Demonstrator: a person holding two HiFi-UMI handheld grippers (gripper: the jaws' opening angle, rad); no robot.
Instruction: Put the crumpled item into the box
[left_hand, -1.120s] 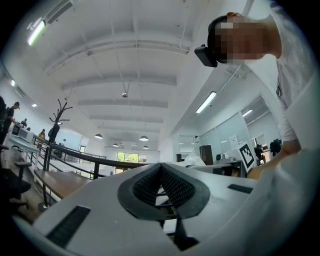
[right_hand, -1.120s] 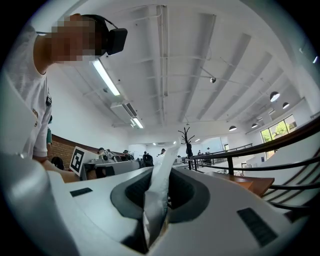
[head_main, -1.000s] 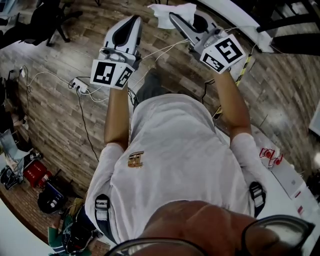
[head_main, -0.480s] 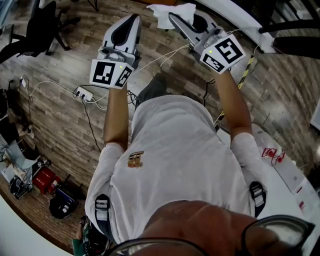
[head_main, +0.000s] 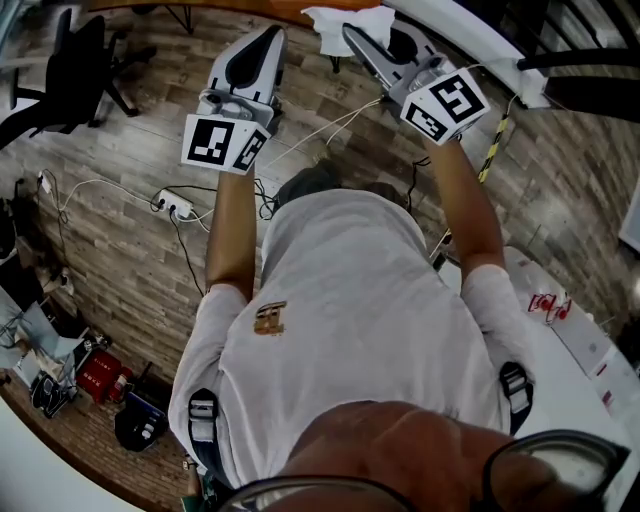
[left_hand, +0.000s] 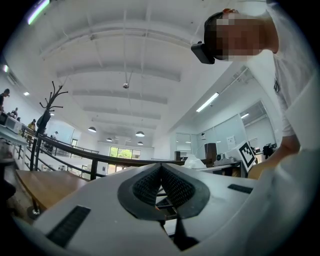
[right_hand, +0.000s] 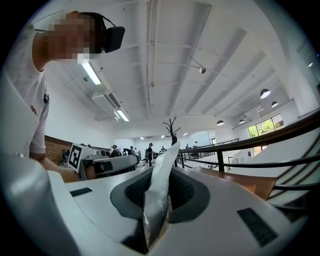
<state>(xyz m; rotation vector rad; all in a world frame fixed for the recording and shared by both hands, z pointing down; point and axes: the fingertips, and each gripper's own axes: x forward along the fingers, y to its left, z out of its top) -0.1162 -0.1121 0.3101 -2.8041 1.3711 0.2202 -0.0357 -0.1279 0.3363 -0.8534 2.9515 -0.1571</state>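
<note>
Head view: cables (head_main: 188, 262) cross the plank floor (head_main: 120, 120) at left; right claw (right_hand: 159, 187) pinches the crumpled white item (head_main: 352, 22), left claw (left_hand: 161, 172) pressed together.

1. Floor (head_main: 110, 250): grey-brown wood planks. A white power strip (head_main: 172, 206) with trailing cables lies on it.
2. Black office chair (head_main: 70, 70) stands on the floor, upper left of the head view.
3. Ceiling (left_hand: 125, 55): white, beamed. Pendant lamps (left_hand: 140, 133) and a strip light (left_hand: 209, 101) are lit.
4. Dark railing (left_hand: 65, 152), a coat stand (left_hand: 50, 107) behind it, bright windows (left_hand: 117, 152) at the far end.
</note>
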